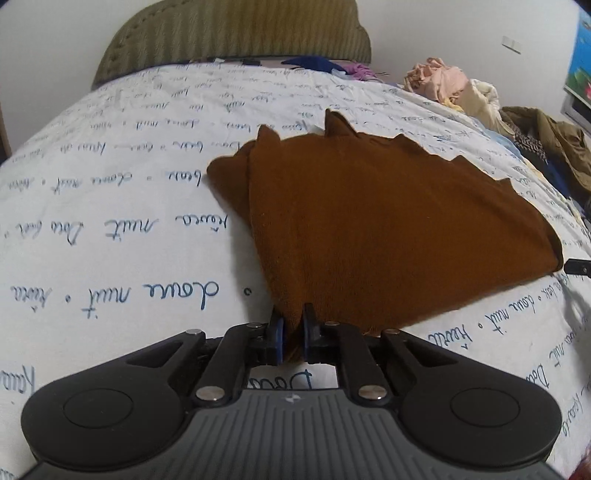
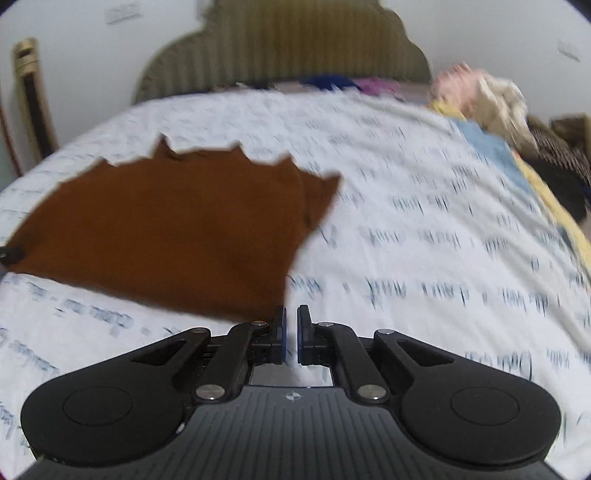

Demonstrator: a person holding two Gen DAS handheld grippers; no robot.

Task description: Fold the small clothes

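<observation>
— What does the left gripper (image 1: 293, 325) have?

— Its jaws are nearly together, pinched on the near corner of the brown garment (image 1: 388, 221), which bunches between the blue pads (image 1: 280, 328). That corner sits by the near edge of the bed (image 1: 110, 184).

— And the right gripper (image 2: 291, 328)?

— Its jaws stand almost shut with only a thin gap, and white sheet shows through it. The garment's other near corner ends just beside its left finger; whether cloth is caught there cannot be told from the blurred right wrist view.

— Where does the garment lie overall?

— Spread flat across the middle of the bed, its jagged far hem pointing toward the headboard (image 1: 236, 33). One side already looks doubled, with a second layer showing along that edge.

— So which step is this?

— Probably the start of a fold: near corners taken, cloth not yet lifted.

— What does the next move need?

— Likely both corners carried together up and over toward the far hem, kept level so the edges meet. The right grip should be confirmed first.

— Anything beyond?

— A heap of other clothes (image 1: 454, 85) waits at the far right corner of the bed.
</observation>
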